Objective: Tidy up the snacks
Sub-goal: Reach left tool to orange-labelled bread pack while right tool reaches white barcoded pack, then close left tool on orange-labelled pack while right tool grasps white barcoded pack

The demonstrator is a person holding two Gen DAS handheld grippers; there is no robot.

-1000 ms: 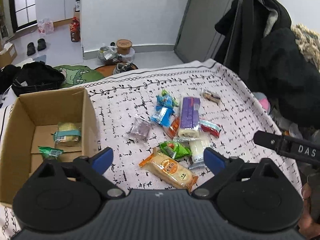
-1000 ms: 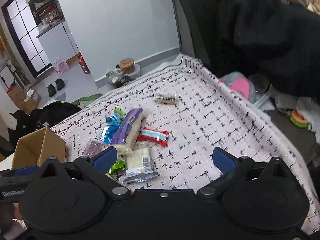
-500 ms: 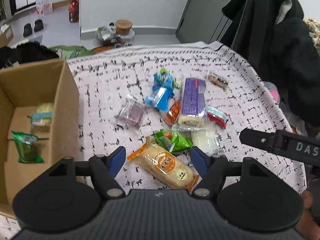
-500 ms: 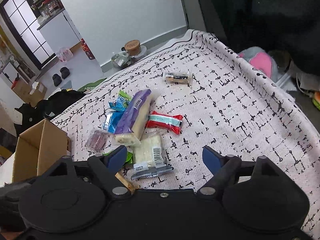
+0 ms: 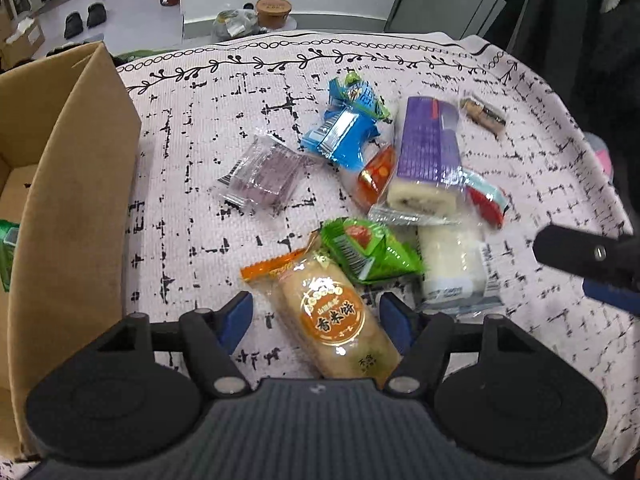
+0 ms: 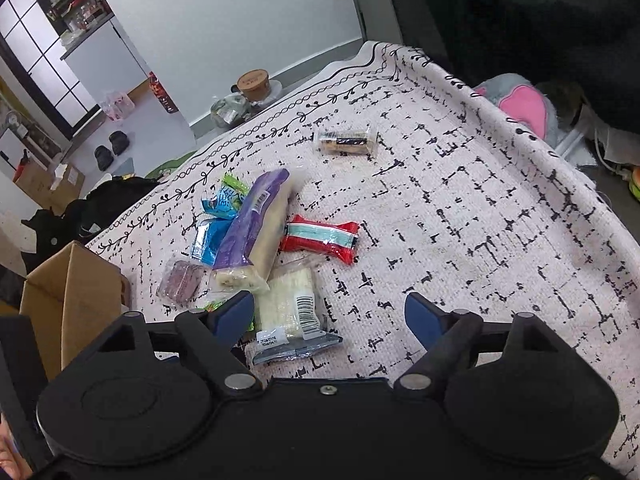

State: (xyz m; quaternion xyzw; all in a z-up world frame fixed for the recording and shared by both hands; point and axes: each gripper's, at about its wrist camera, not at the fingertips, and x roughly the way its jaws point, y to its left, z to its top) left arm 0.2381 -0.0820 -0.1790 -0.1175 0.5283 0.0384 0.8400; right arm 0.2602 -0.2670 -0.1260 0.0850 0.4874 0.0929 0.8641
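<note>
Snacks: one green packet lies in the cardboard box at nine o'clock; about ten remain on the counter. Both sets of jaws are released: left gripper straddles the rice cracker pack, right gripper grasps nothing.

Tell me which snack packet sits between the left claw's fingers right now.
The orange-ended rice cracker pack. It alone lies in the open left claw; the green packet lies just beyond.
</note>
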